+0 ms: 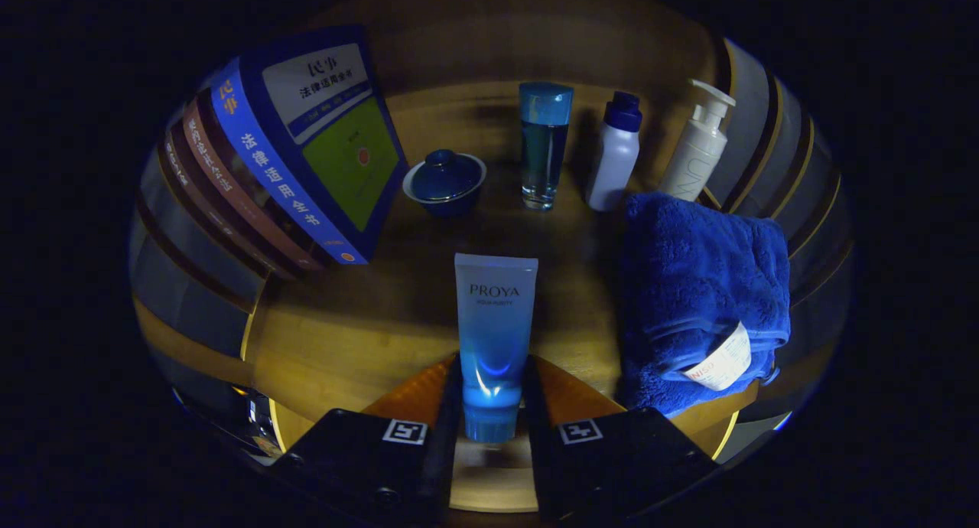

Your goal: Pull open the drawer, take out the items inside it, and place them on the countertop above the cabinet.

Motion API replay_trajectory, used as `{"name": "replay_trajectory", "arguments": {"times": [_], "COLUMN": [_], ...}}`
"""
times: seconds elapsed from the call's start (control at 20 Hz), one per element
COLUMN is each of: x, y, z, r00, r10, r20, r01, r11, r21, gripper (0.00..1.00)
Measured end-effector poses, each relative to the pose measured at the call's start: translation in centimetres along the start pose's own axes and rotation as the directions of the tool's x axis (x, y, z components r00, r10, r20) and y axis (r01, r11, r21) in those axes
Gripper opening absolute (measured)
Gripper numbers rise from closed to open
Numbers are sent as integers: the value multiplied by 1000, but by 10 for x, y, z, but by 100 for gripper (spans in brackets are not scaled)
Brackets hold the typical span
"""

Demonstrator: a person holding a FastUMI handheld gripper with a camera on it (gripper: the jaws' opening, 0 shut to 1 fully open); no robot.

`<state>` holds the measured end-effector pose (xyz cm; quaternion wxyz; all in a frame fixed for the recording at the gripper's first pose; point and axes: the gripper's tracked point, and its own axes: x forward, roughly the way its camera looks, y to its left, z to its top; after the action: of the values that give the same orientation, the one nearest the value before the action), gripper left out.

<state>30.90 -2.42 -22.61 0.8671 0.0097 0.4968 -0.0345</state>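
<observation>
Tube [495, 337] clamped between your gripper [493, 394] fingers — held over countertop [336, 337]. Set it down; remaining drawer contents unseen.

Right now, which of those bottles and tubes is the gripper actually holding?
The blue tube, pinched cap-end between the gripper fingers. The clear blue bottle, white bottle and pump bottle stand beyond, untouched.

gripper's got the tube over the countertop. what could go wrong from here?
1. The gripper holds the tube only near its cap end, so it may swing or slip.
2. The folded blue towel lies close beside the tube, so a sideways set-down could land on it.
3. The clear blue bottle stands straight ahead and could be knocked over.
</observation>
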Motion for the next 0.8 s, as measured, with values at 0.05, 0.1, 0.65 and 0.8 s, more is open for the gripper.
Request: {"name": "replay_trajectory", "arguments": {"times": [0.05, 0.1, 0.65, 0.8], "x": [0, -2, -84, -120], "y": [-1, -3, 5, 11], "z": [2, 2, -31, -55], "r00": [1000, 1000, 974, 931], "r10": [4, 0, 32, 50], "r20": [5, 13, 224, 361], "r01": [-4, 0, -34, -47], "r11": [1000, 1000, 999, 999], "r21": [4, 5, 6, -17], "gripper": [50, 59, 100, 100]}}
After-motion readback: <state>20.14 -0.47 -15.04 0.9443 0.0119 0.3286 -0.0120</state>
